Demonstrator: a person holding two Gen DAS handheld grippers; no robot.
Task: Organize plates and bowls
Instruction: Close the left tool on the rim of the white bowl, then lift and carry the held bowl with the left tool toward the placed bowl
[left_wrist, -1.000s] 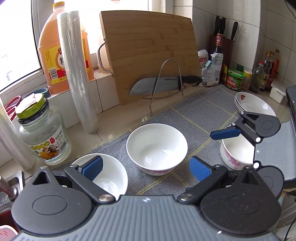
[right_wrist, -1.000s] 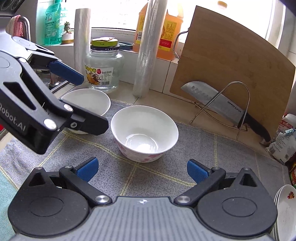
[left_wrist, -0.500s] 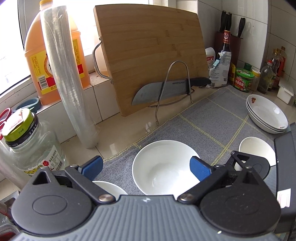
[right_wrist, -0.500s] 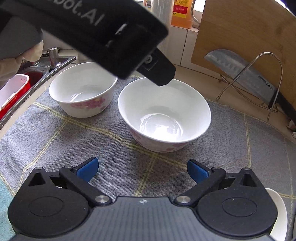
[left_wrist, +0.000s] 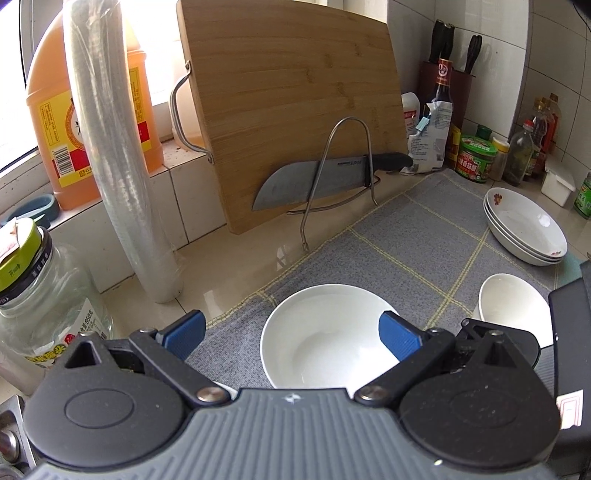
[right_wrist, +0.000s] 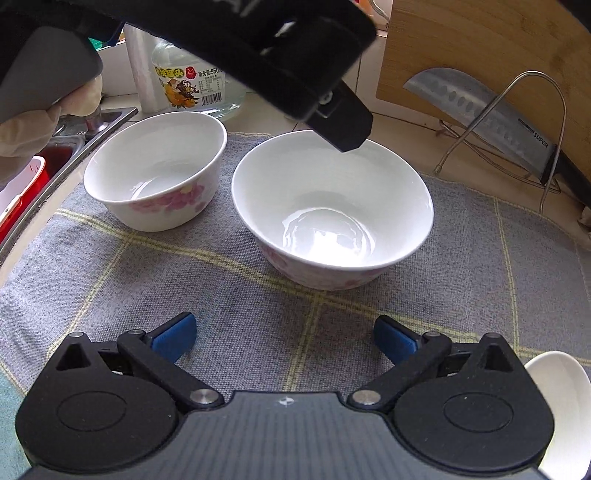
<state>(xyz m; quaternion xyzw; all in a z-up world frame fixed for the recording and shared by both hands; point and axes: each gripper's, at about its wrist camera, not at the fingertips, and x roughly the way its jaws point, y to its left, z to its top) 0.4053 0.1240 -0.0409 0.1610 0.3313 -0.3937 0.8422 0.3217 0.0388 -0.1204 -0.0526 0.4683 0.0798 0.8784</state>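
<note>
Grey checked mat (right_wrist: 258, 295) on tiled kitchen counter holds bowls; left gripper (left_wrist: 291, 332) and right gripper (right_wrist: 284, 336) both gape.

Left tongs (left_wrist: 291, 334): showing black linkage arms, blue pads (left_wrist: 399, 338), silver pivot screws, ribbed grey housing.
Right tongs (right_wrist: 284, 334): looking identical.
Hand (right_wrist: 44, 122): wearing a pale glove.

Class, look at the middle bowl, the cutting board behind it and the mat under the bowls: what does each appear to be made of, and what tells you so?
Middle bowl: probably glazed ceramic; glossy white with bright reflections, pink floral print outside.
Cutting board: looks like bamboo or wood; matte, with banded strips of grain.
Mat: woven cloth; fuzzy grey texture with yellow grid lines.
</note>
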